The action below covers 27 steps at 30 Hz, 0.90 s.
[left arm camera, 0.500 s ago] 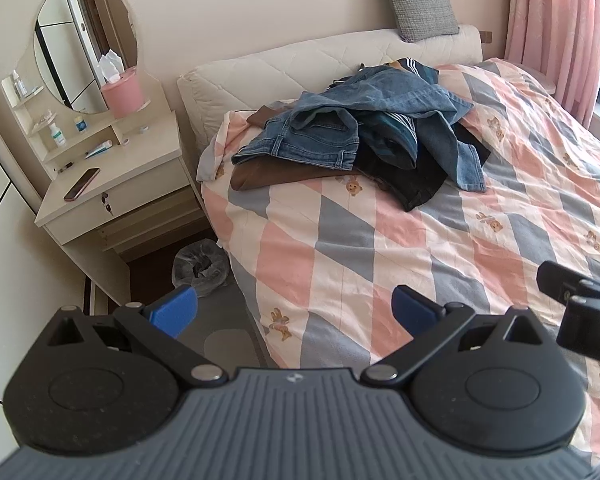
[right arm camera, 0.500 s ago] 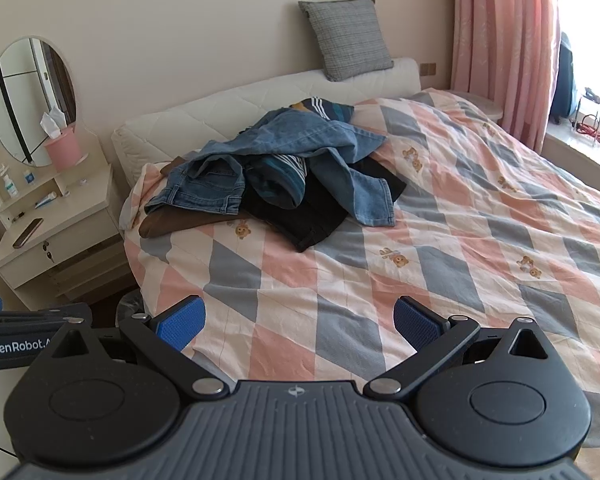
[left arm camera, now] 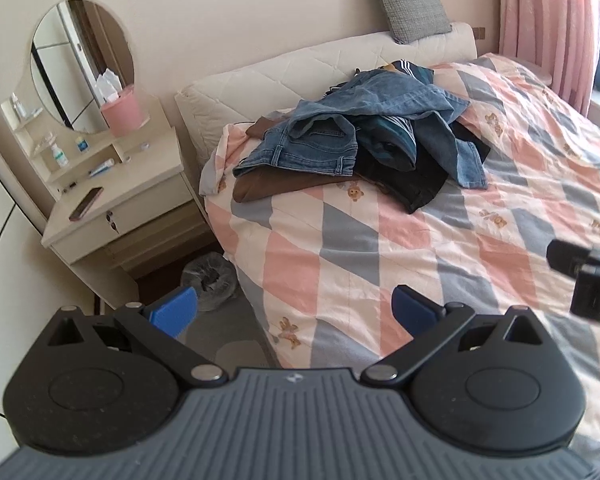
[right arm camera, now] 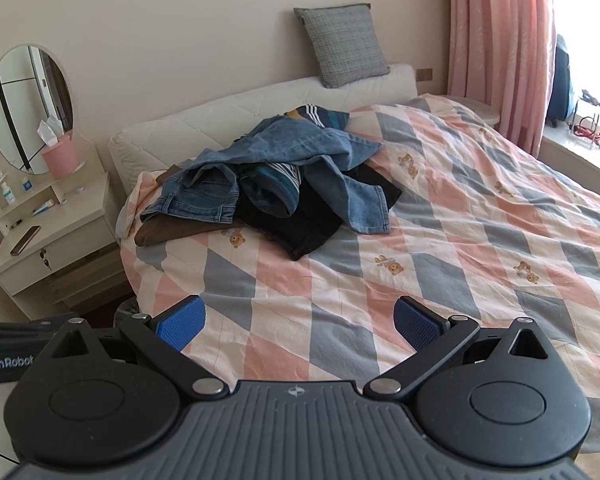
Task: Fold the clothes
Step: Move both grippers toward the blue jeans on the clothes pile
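A pile of clothes [left arm camera: 364, 144] lies near the head of the bed: blue denim pieces on top, a striped dark garment, black trousers and a brown garment underneath. The pile also shows in the right wrist view [right arm camera: 276, 188]. My left gripper [left arm camera: 294, 312] is open and empty, over the near left edge of the bed, well short of the pile. My right gripper [right arm camera: 298, 322] is open and empty above the quilt, also short of the pile. Part of the right gripper's body [left arm camera: 588, 276] shows at the right edge of the left wrist view.
The bed has a pink, grey and white checked quilt [right arm camera: 460, 248] and a white headboard [left arm camera: 300, 68] with a grey pillow [right arm camera: 340, 44]. A white dressing table [left arm camera: 112, 204] with a mirror, a pink tissue box and a phone stands left. A bin [left arm camera: 210, 280] sits on the floor. Pink curtains [right arm camera: 496, 48] hang right.
Both views have shifted a little toward the bed and the pile; both grippers stay open and empty.
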{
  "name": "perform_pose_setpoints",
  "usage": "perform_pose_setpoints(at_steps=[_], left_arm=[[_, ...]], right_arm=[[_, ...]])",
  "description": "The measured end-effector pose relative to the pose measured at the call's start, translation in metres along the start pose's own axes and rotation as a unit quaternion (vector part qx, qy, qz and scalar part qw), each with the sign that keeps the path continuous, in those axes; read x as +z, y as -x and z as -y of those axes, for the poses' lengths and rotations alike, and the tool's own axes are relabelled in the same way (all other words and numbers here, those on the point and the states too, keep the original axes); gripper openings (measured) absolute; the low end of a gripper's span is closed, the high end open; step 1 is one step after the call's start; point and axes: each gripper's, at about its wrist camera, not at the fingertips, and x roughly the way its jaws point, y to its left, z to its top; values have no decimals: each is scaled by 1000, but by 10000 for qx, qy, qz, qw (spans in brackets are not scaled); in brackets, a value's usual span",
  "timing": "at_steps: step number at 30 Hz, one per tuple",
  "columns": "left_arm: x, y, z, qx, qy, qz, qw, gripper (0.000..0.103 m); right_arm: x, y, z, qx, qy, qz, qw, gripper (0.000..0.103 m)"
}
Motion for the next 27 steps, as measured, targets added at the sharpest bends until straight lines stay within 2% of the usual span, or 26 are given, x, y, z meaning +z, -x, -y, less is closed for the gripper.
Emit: perform_pose_setpoints(at_steps=[7,16,27], left_arm=[[-5,-24,-16,-212,208,-459,9985,103],[0,-46,-33,-250,262,-461,9983,103],[38,-108,-53,-449,114,-533,9975,103]], right_arm=[[-6,-9,0,145,-47,-15,9999,103],[-10,-25,-9,193,29,-91,9998,103],[13,-75,-31,150,104,-200,9996,103]])
